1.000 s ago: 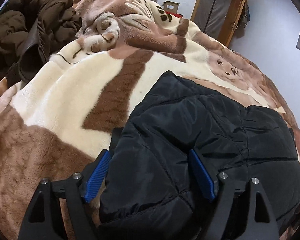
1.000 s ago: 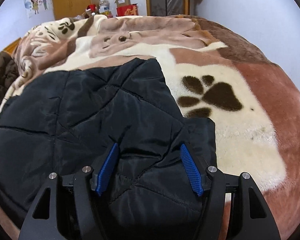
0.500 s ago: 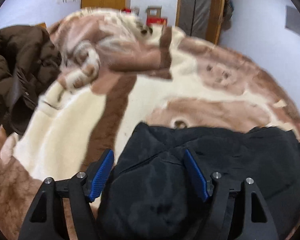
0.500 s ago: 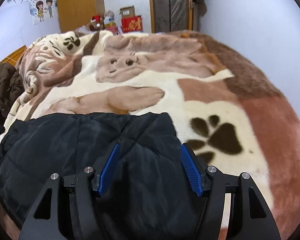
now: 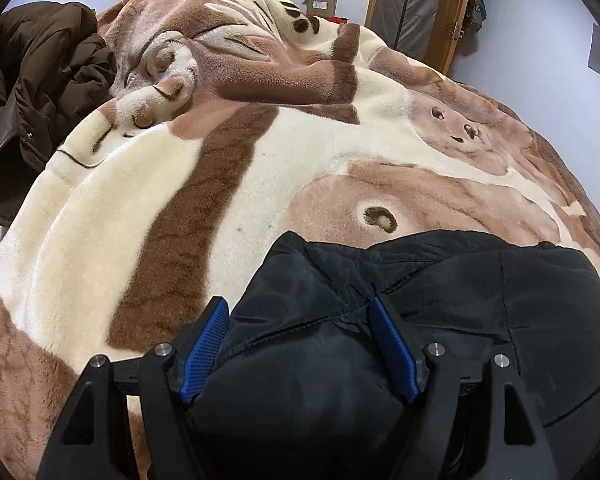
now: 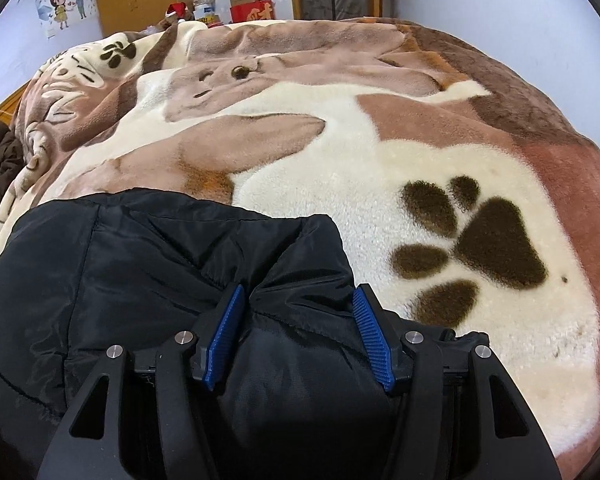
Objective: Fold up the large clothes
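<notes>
While the black quilted padded jacket (image 5: 440, 312) lies folded on the bed, its long axis runs crosswise between the grippers. Its left end is bunched between the blue pads of the left hand-held gripper (image 5: 300, 344), its right end in the right hand-held gripper (image 6: 300, 332); both are clenched on it. Beneath is spread a brown-and-cream plush blanket (image 6: 380, 152).

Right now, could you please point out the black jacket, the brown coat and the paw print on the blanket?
black jacket (image 5: 480, 300), left wrist view, quilted top panel.
brown coat (image 5: 48, 68), left wrist view, crumpled body.
paw print (image 6: 496, 240), right wrist view, large central pad.
</notes>
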